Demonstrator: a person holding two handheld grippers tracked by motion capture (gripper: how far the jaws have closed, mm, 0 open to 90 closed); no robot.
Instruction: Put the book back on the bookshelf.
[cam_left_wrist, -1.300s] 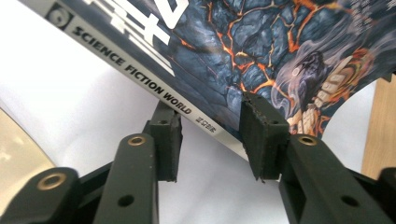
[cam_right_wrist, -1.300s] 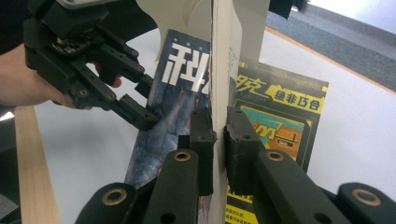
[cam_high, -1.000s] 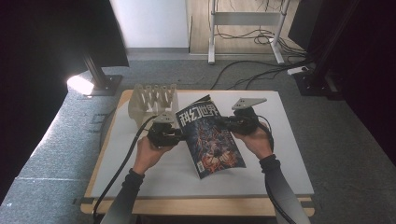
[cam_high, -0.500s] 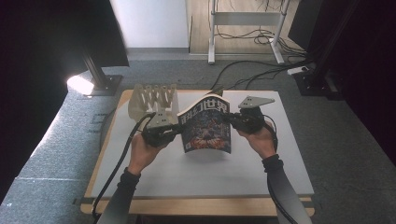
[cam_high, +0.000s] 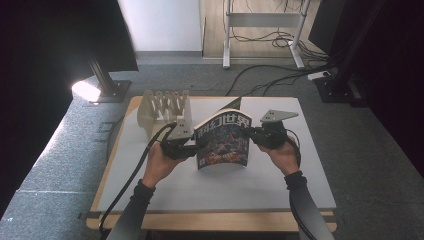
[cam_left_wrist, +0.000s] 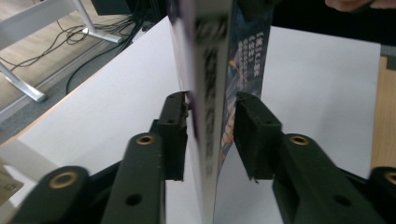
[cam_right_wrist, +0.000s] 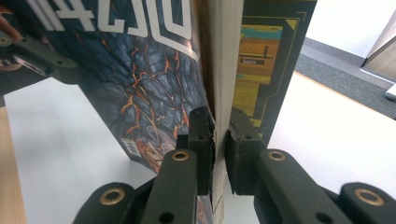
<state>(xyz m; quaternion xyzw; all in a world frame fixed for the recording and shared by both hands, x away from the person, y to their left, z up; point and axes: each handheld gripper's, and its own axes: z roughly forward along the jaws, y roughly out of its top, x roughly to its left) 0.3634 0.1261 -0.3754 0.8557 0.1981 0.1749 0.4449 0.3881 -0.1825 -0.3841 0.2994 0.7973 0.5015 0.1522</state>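
Observation:
A magazine (cam_high: 222, 140) with a dark, fiery cover and white title letters stands upright above the white table (cam_high: 210, 192), front cover facing me. My left gripper (cam_high: 191, 148) is shut on its left edge; in the left gripper view the black jaws sit on either side of the spine (cam_left_wrist: 205, 116). At the opposite edge my right gripper (cam_high: 253, 136) is shut on it. The right gripper view has that gripper (cam_right_wrist: 219, 114) pinching the page block (cam_right_wrist: 224, 70) between front cover (cam_right_wrist: 140, 79) and back cover (cam_right_wrist: 266, 60).
A pale wooden rack with upright pegs (cam_high: 165, 106) stands at the table's back left, just behind my left hand. A bright lamp spot (cam_high: 86, 91) lies on the floor to the left. Cables (cam_high: 272, 75) and a white frame (cam_high: 260, 20) lie beyond the table.
The magazine has gone from lying tilted on the table to standing upright, lifted and turned by both grippers. Both hands have shifted slightly toward the back of the table.

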